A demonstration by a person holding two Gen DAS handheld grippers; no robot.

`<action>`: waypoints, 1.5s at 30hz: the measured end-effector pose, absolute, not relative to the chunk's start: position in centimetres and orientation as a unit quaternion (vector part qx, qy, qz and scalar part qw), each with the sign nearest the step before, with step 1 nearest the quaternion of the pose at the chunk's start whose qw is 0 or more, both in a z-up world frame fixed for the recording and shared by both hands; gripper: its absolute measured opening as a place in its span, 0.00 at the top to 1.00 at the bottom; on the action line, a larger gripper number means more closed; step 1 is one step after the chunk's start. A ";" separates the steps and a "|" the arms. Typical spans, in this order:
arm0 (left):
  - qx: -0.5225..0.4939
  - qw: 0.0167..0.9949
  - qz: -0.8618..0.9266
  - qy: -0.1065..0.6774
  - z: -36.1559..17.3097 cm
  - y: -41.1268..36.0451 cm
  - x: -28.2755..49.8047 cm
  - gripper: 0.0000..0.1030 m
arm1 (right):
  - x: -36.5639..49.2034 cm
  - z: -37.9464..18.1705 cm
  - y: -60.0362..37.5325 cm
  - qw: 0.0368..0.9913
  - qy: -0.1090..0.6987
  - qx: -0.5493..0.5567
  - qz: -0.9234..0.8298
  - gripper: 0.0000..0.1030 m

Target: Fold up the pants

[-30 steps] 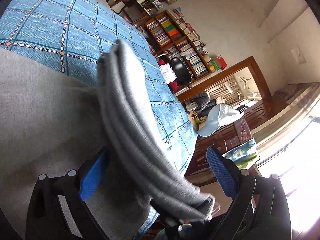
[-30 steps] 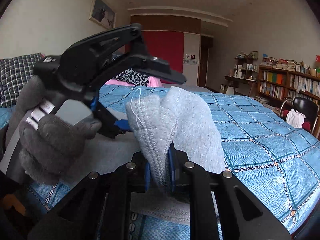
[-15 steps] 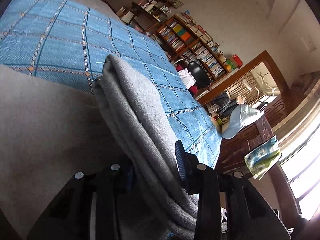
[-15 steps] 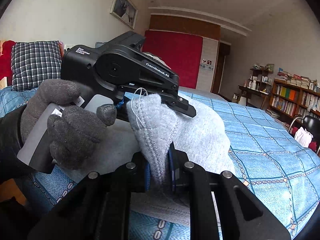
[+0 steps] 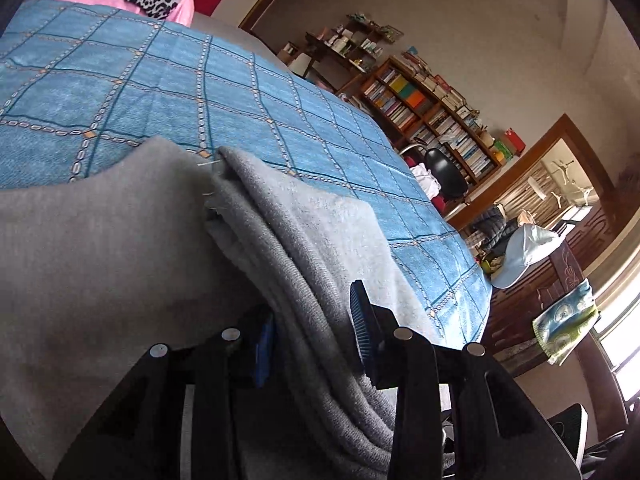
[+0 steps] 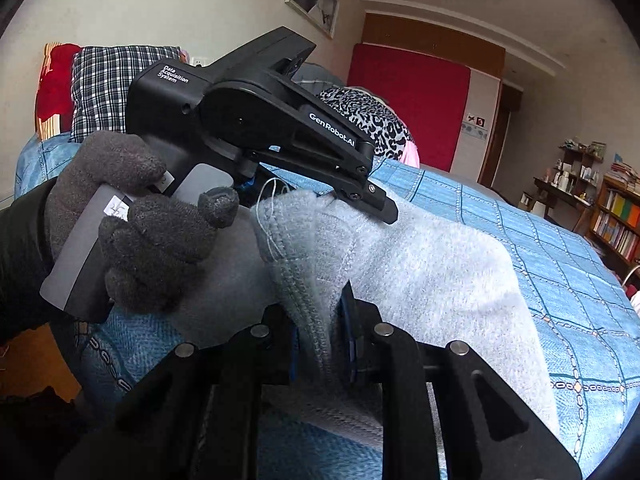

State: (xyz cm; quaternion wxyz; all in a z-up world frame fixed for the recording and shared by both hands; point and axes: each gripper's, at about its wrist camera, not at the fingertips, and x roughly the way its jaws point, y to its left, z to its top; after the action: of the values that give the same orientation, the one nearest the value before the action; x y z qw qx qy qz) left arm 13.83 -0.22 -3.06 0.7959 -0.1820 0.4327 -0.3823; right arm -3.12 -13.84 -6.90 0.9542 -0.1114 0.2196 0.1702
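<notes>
Grey pants [image 5: 304, 240] lie bunched in thick folded layers on the blue checked bed [image 5: 160, 92], one folded edge lifted between both tools; left tool [image 5: 312, 332] has just been closing, from wide apart to clamped on the stacked layers, fabric now pressed between its blue pads; right tool [image 6: 322, 344] grips the stitched hem, its jaws having just eased open slightly with cloth still between them; gloved hand [image 6: 140, 220] carries the left tool just beside the hem; both ends now secured, so the next fold over the bed looks ready to begin; bookshelves [image 5: 432, 120] stand well apart.
</notes>
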 end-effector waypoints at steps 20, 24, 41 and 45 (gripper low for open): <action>-0.128 0.863 -0.322 0.367 0.2 2.1 10.0 0.46 | -4.1 -7.7 -14.7 0.928 0.244 -0.047 0.276 0.54; -0.083 0.872 -0.331 0.350 1.9 -0.2 7.2 0.42 | -5.6 -6.6 -17.5 0.932 0.232 -0.015 0.278 0.50; -0.025 0.861 -0.324 0.392 -3.3 -3.5 2.8 0.42 | -10.0 -9.6 -29.4 0.964 0.259 0.041 0.051 0.50; -0.014 0.867 -0.319 0.383 -3.8 -3.6 2.3 0.42 | -8.6 -9.2 -29.8 0.964 0.256 0.059 0.038 0.50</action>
State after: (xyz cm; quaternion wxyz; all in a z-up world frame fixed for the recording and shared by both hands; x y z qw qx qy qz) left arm 2.26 -3.63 -3.78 0.8669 -0.0141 0.3827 -0.3193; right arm -8.57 -29.80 -9.22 0.9643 0.0589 0.2556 0.0376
